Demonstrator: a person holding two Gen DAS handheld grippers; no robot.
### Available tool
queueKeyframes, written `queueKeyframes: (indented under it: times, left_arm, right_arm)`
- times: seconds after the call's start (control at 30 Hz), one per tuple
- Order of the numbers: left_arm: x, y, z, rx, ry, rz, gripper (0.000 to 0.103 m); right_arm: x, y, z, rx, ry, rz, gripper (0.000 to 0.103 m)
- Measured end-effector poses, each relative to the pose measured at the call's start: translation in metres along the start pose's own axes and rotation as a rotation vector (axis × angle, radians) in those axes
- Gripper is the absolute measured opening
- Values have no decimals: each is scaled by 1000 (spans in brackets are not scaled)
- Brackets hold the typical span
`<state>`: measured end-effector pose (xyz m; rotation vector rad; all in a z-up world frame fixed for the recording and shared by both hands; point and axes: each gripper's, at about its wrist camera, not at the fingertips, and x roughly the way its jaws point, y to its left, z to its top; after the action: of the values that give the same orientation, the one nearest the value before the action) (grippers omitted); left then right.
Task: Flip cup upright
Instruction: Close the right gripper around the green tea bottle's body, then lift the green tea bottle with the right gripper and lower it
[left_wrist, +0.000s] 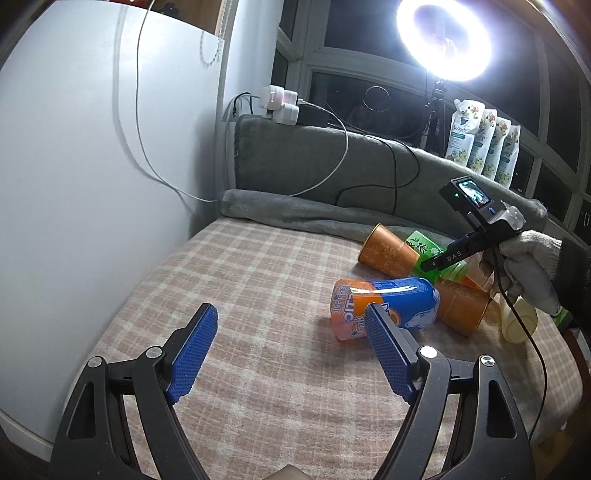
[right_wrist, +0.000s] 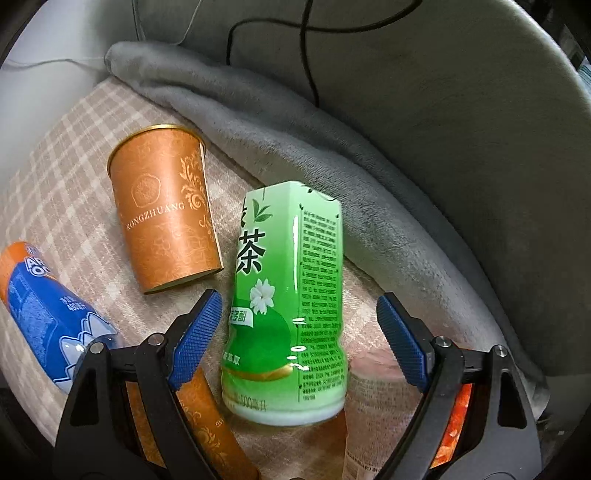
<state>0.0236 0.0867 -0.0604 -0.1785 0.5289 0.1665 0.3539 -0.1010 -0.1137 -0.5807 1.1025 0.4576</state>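
Note:
Several cups and bottles lie on their sides on a pink checked blanket (left_wrist: 258, 280). An orange cup (right_wrist: 166, 210) marked RONGZHUANG lies beside a green tea bottle (right_wrist: 288, 295). My right gripper (right_wrist: 299, 314) is open, its blue fingers on either side of the green bottle, not touching it. A blue and orange bottle (left_wrist: 384, 306) lies in front of my left gripper (left_wrist: 291, 325), which is open and empty above the blanket. A second orange cup (left_wrist: 461, 302) lies behind it. The right gripper's body (left_wrist: 476, 236) shows in the left wrist view, held by a gloved hand.
A grey blanket roll (left_wrist: 295, 210) and a grey cushion back (right_wrist: 424, 110) border the far side. Cables (left_wrist: 369, 177) hang over the cushion. A white wall (left_wrist: 92, 184) stands at the left. A ring light (left_wrist: 443, 37) and refill pouches (left_wrist: 484, 144) are behind.

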Motion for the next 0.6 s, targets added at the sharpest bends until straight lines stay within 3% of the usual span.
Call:
queueKeyframes:
  times: [0.13, 0.33, 0.6]
  left_arm:
    - [1, 2, 1, -3, 0, 3, 82]
    - [1, 4, 3, -4, -2, 4, 82]
    - [-4, 0, 2, 6, -10, -1, 82]
  right_arm:
    - [16, 8, 7, -10, 23, 4, 65]
    - [23, 15, 10, -4, 7, -3, 64]
    - [3, 12, 17, 28, -50, 3, 64]
